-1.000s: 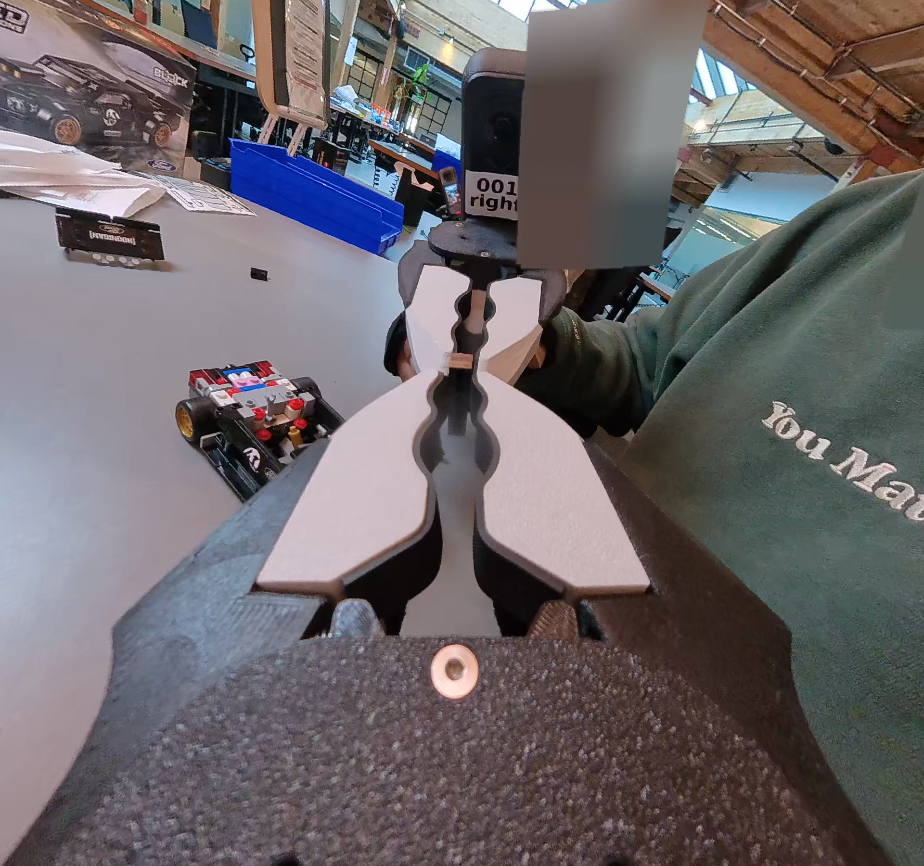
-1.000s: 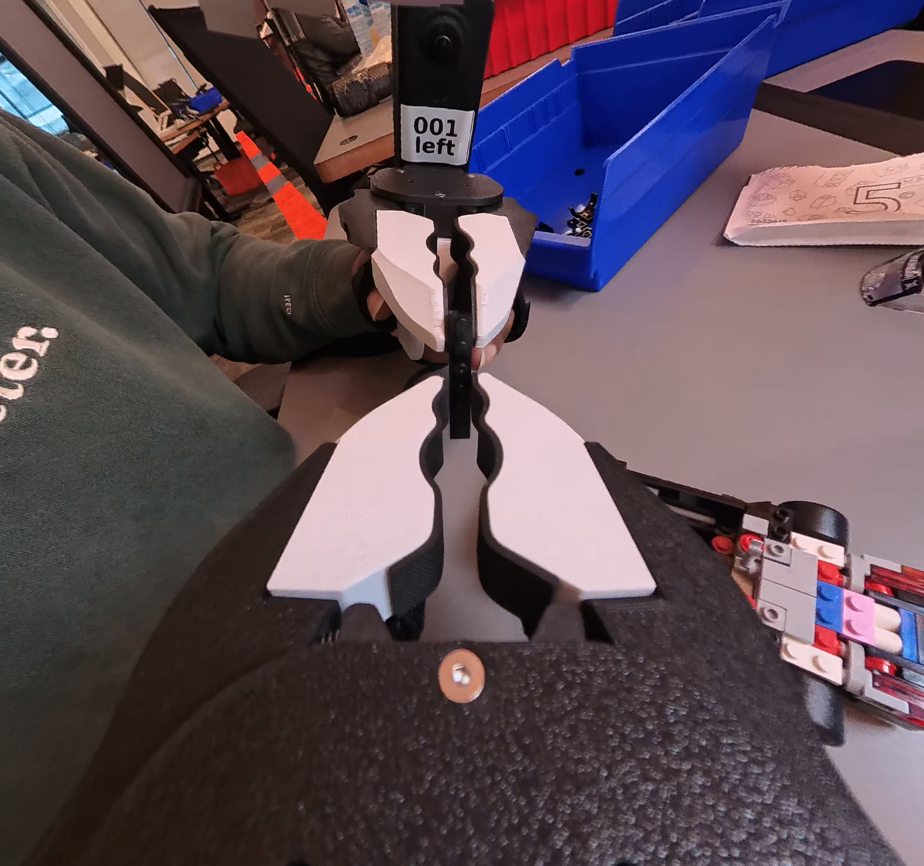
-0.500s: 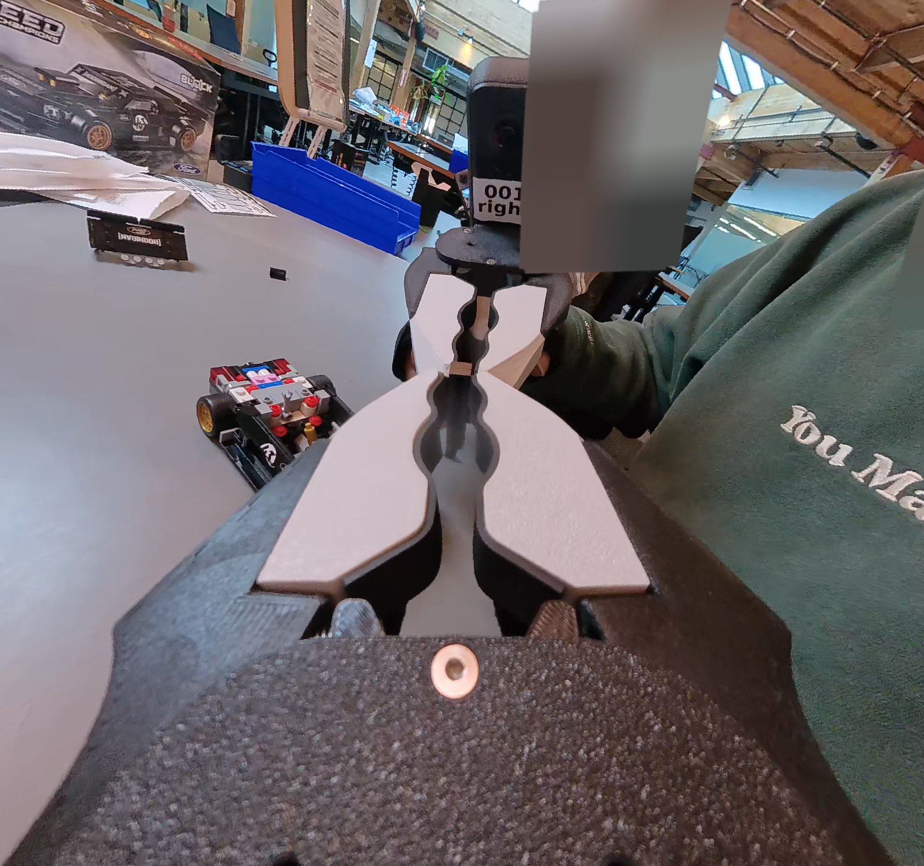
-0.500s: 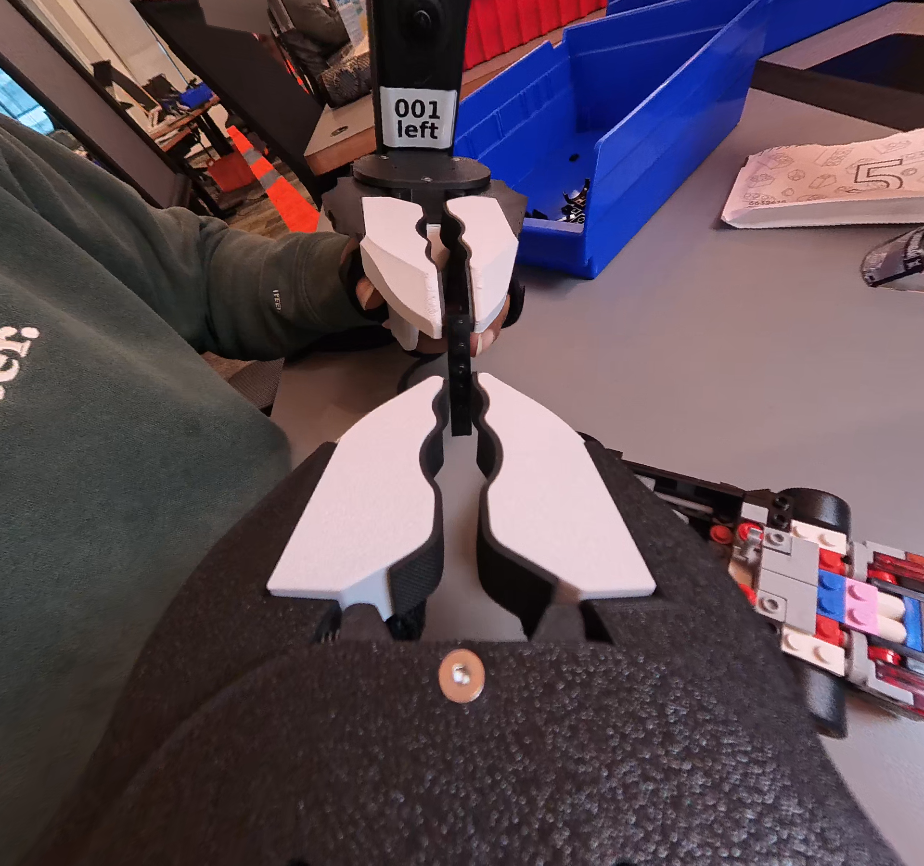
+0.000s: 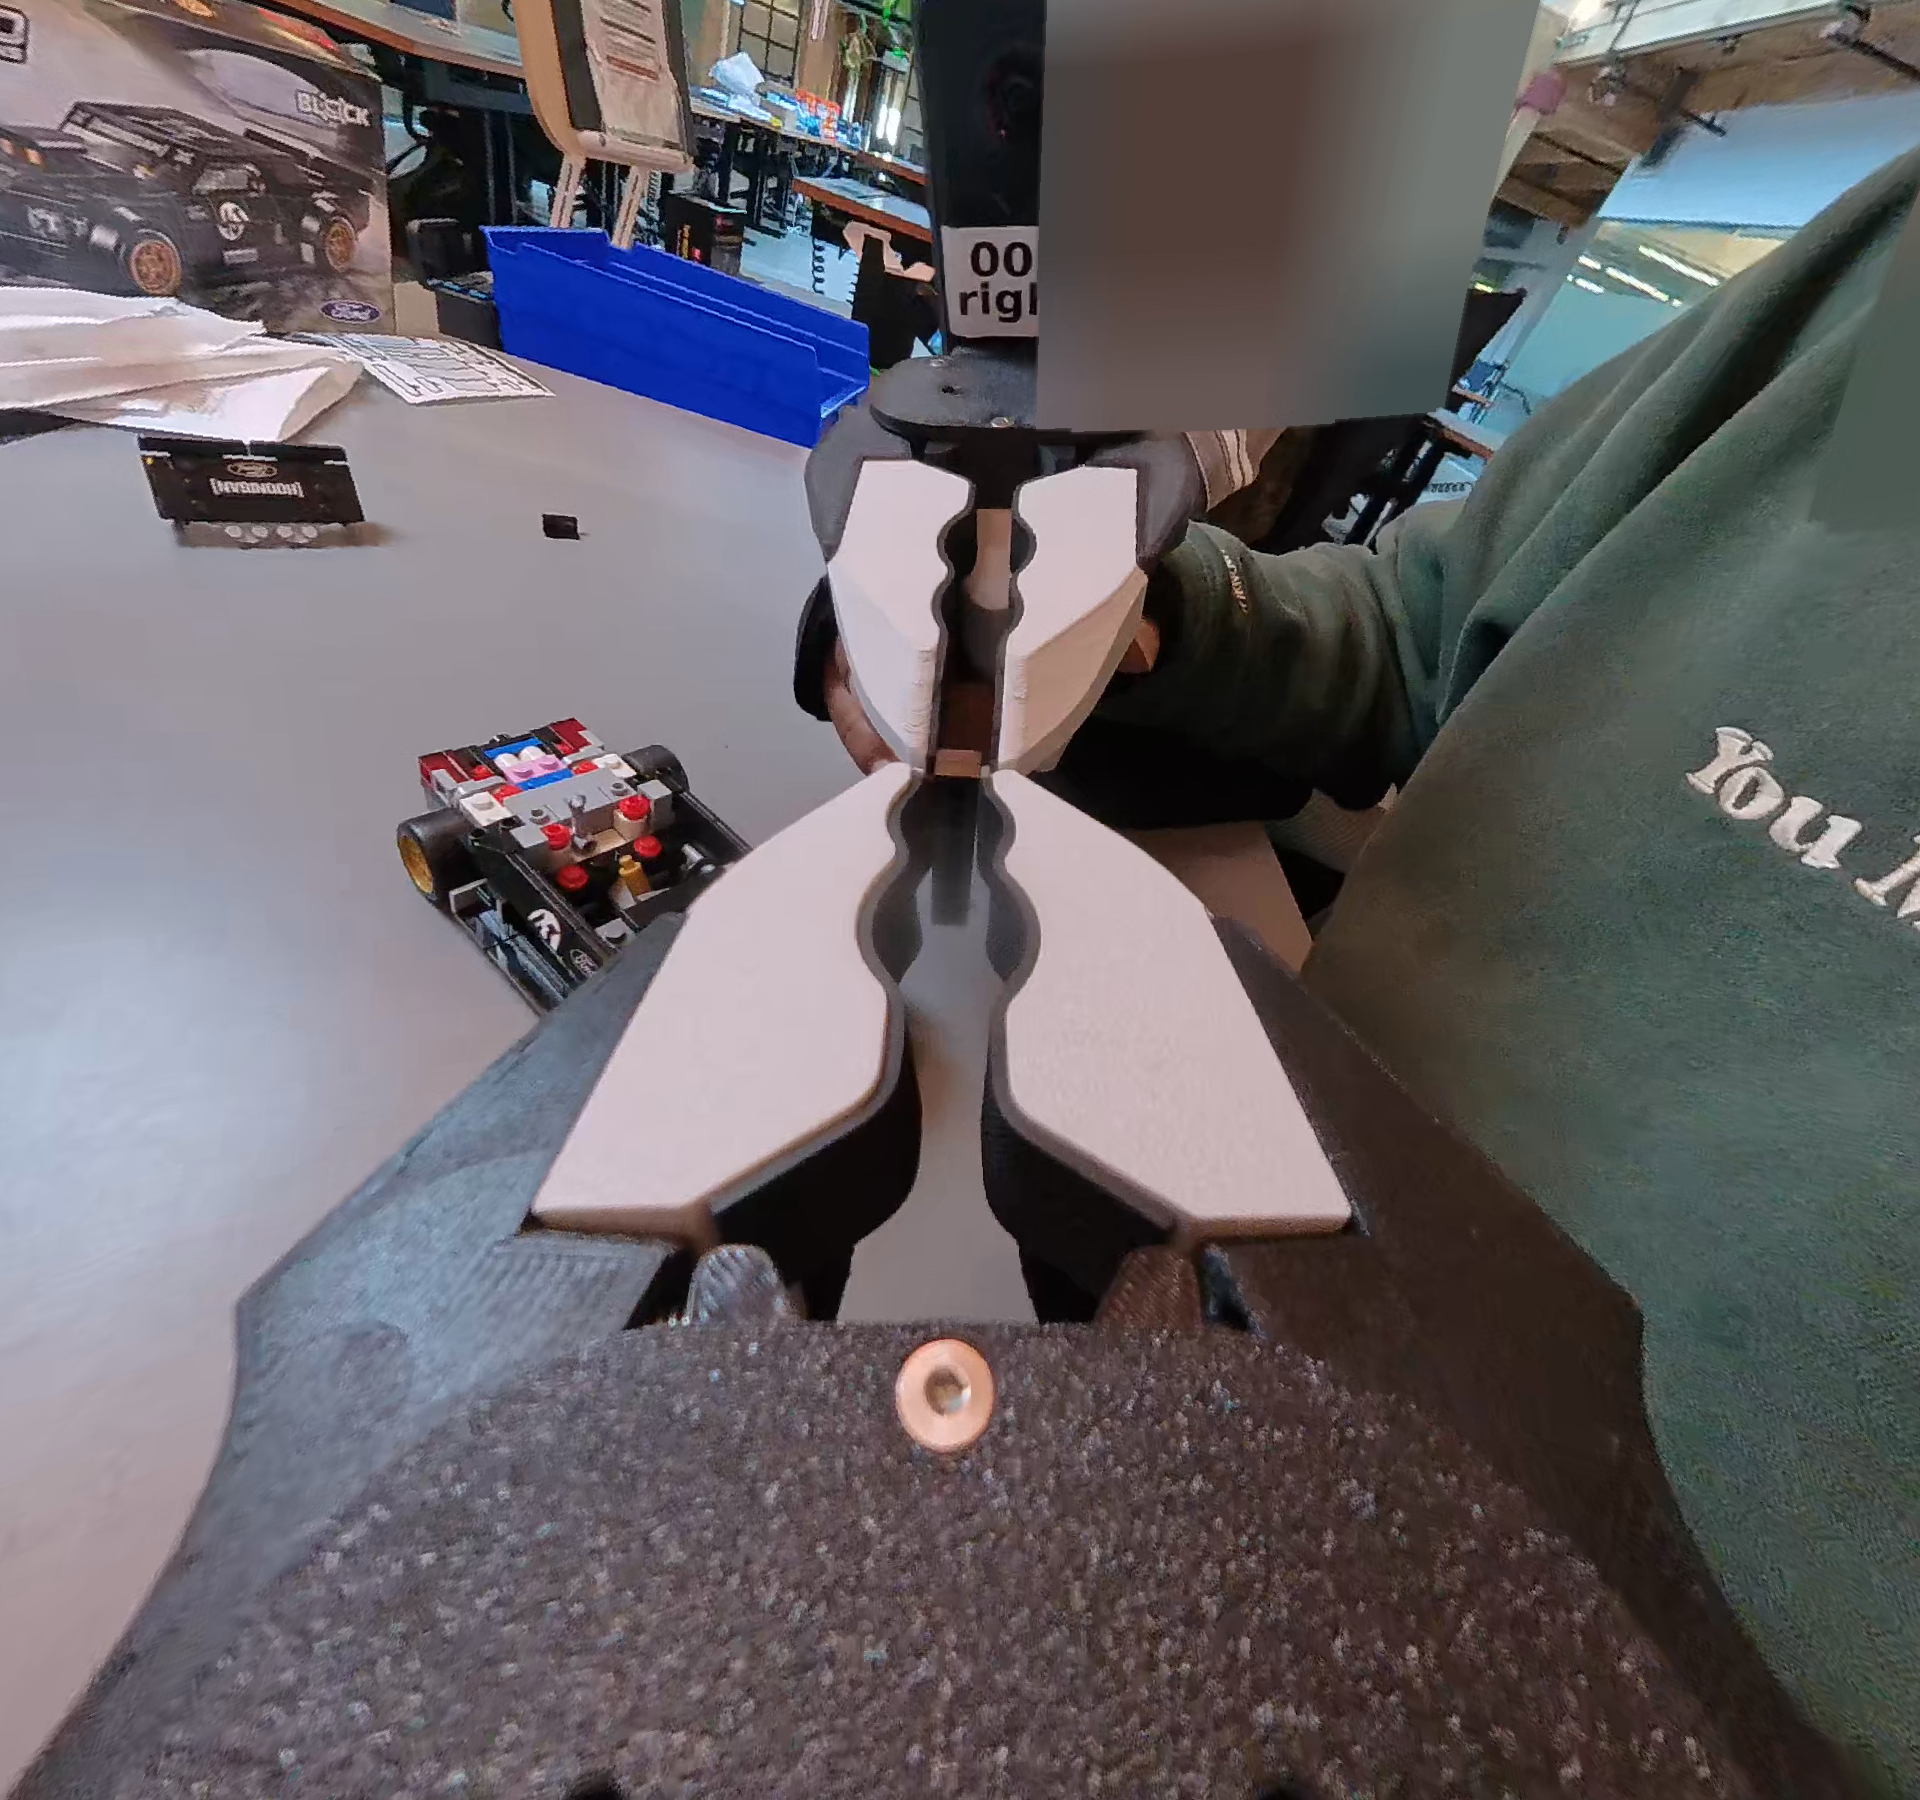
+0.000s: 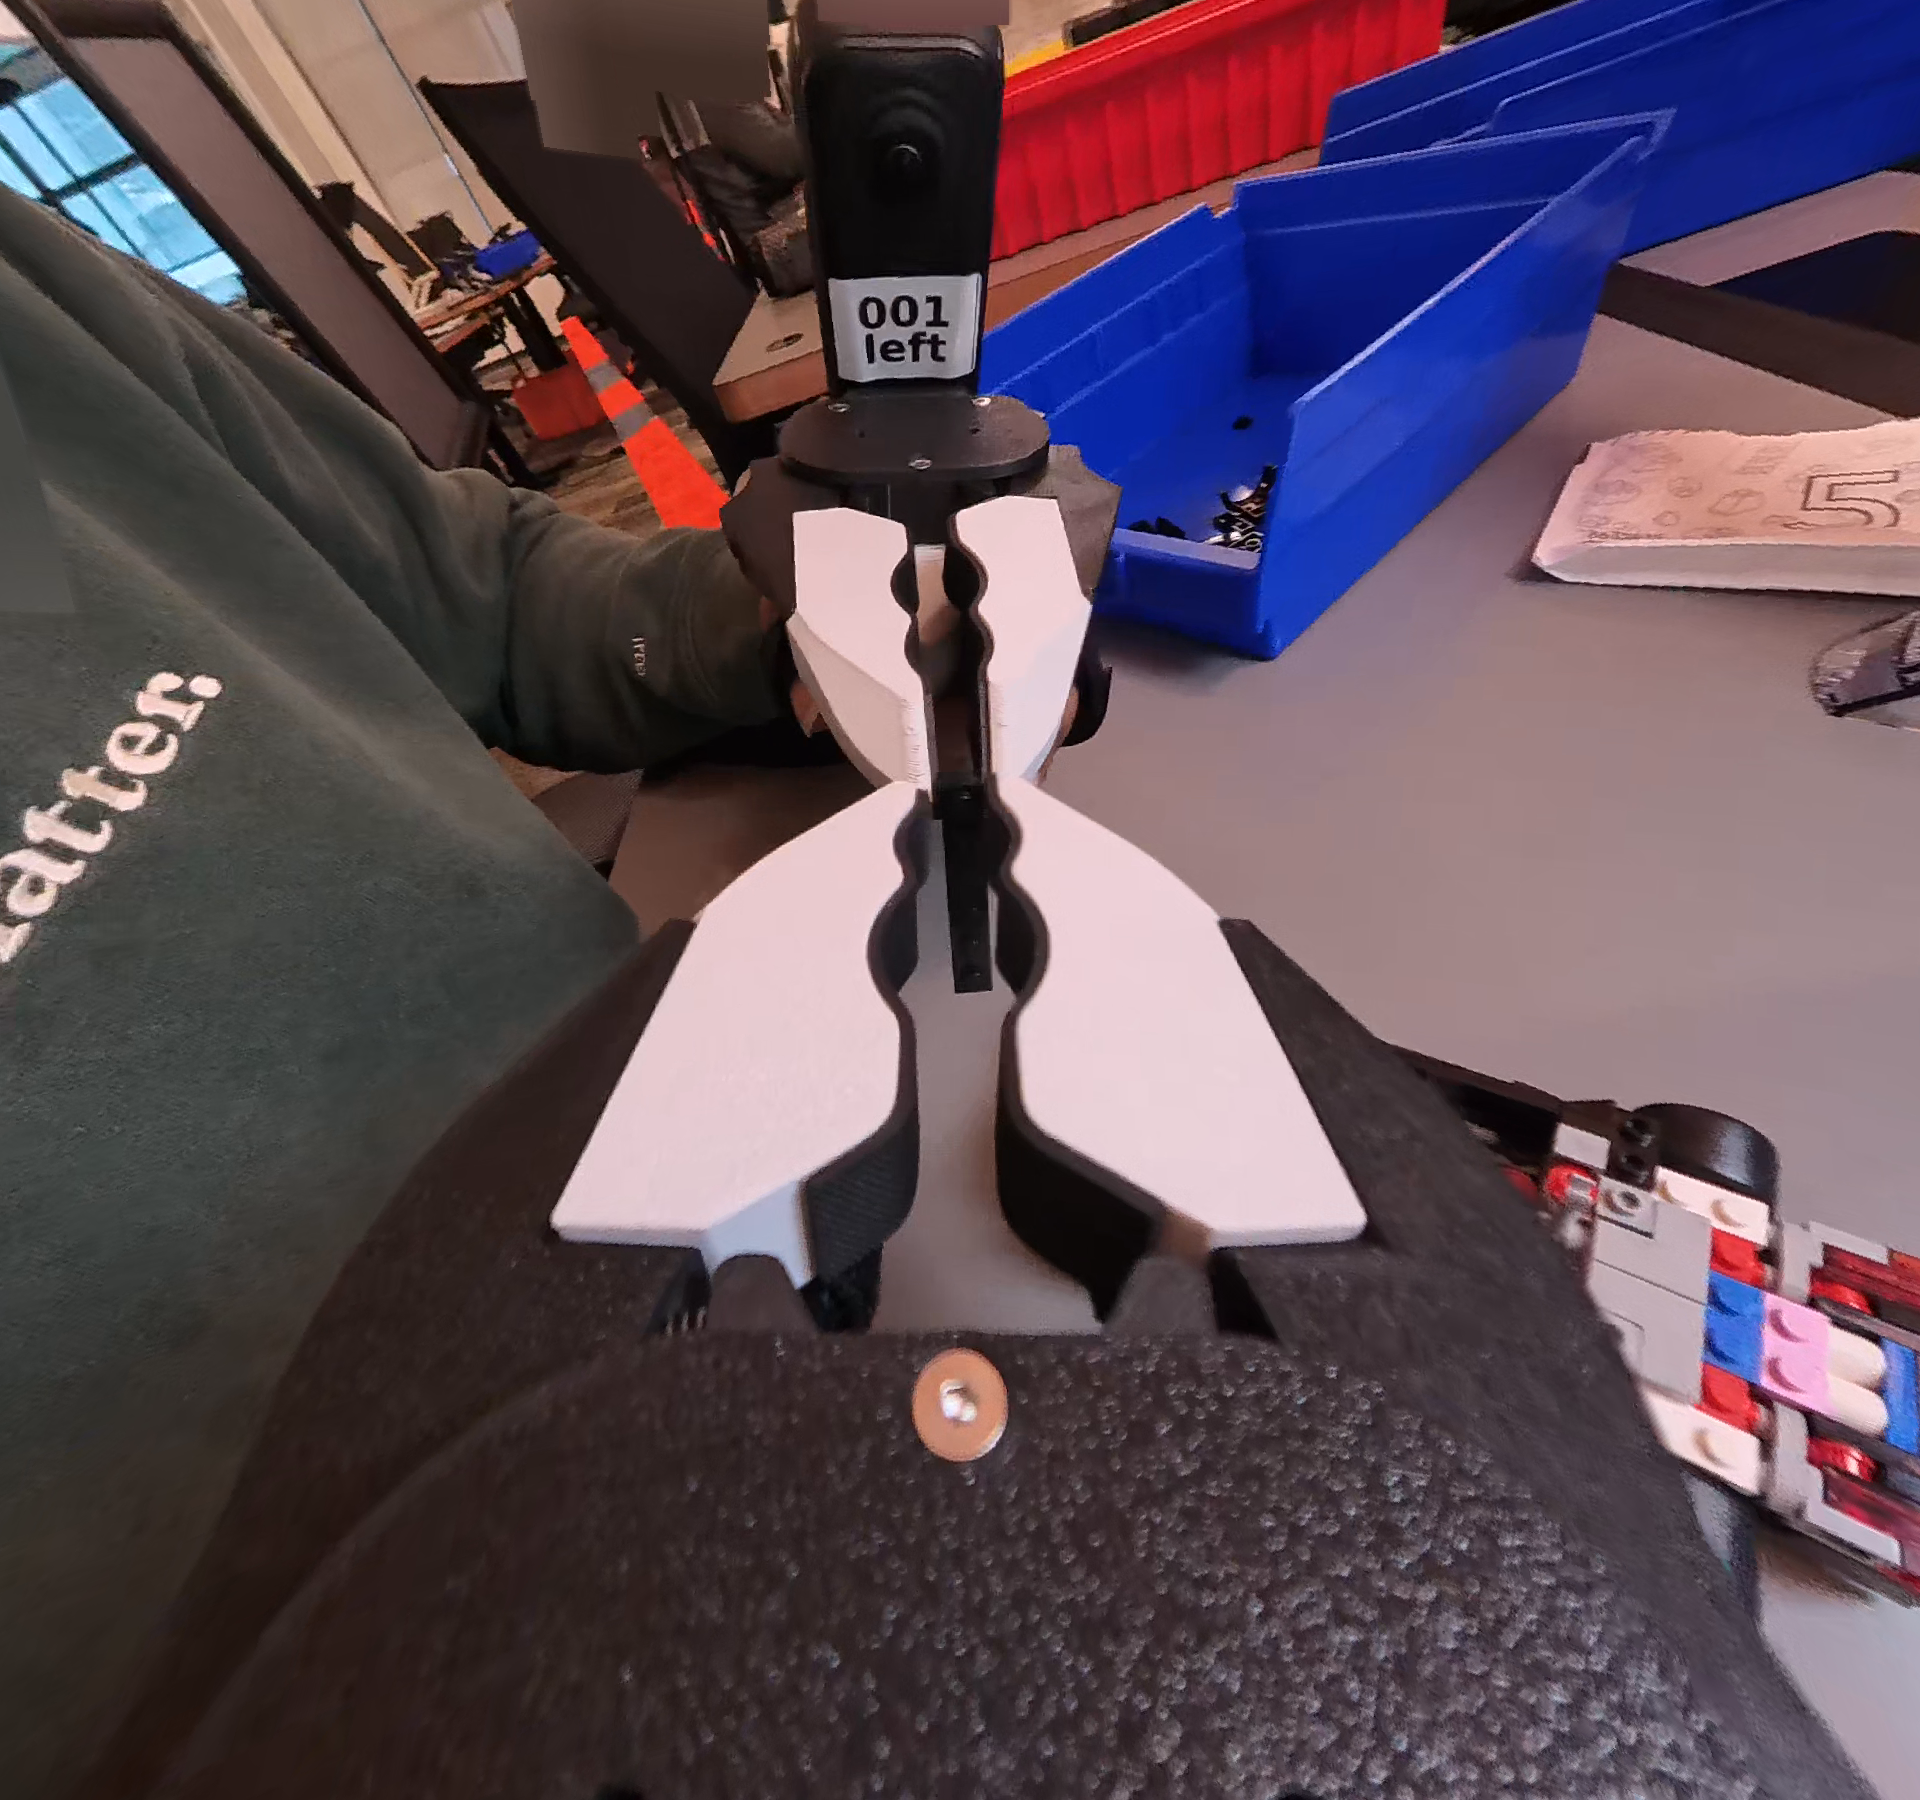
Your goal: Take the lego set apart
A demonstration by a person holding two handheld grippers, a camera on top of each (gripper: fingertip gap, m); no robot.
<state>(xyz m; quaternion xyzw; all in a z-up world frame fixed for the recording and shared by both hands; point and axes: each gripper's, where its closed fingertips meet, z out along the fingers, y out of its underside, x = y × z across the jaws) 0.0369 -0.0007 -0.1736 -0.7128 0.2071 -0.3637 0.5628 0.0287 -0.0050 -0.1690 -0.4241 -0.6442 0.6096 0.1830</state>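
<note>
Black and thin, a lego strip (image 6: 971, 903) is pinched between the two grippers, which meet tip to tip above the grey table (image 5: 208, 815). In the right wrist view the right gripper (image 6: 961, 815) has its white fingers (image 6: 758, 1044) closed on the near length of the strip, which lies along the gap between them. The left gripper (image 6: 951, 763) faces it from the far side, closed on the strip's other end. The left wrist view shows the same hold from the opposite side: the left gripper (image 5: 951, 794) clamps a dark piece, and a small tan stud (image 5: 958, 763) sits right where the tips of both tools meet, under the right gripper (image 5: 961, 732).

On the table to one side rests the partly stripped lego car (image 5: 561, 846), its chassis bare with red, blue, pink and grey bricks showing and a black wheel still on. Farther off lie a black panel piece (image 5: 255, 488), a tiny black brick (image 5: 561, 526), paper bags (image 5: 156, 368) and the set's box (image 5: 197, 181). An open blue bin (image 6: 1351, 379) stands on the table beyond the grippers, with small dark parts inside. A green sleeve (image 6: 582, 607) leads to the left gripper
</note>
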